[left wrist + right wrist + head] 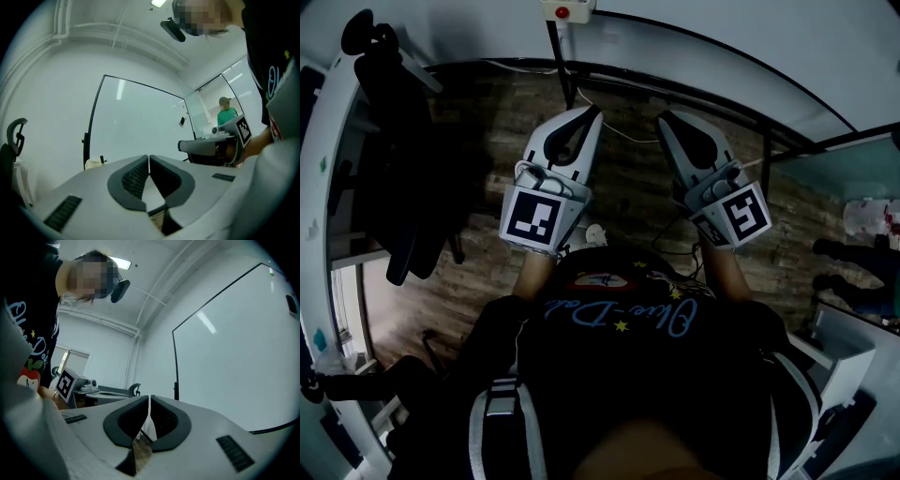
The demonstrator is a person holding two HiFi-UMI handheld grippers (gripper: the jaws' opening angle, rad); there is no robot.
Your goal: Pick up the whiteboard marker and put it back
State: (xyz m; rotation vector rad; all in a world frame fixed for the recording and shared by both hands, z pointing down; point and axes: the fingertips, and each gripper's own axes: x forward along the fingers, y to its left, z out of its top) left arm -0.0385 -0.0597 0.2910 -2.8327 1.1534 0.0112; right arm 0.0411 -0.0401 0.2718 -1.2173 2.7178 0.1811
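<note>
Two claws reach forward side by side above the wooden floor (628, 192). The left claw (593, 112) and the right claw (663, 118) each have their jaws drawn narrow, tips meeting, with nothing between them. Beyond them stands the whiteboard (140, 117). At its lower left corner what may be the whiteboard marker (102, 159), small and dark, sticks up from a pale holder (93, 163); it is too small to be sure.
</note>
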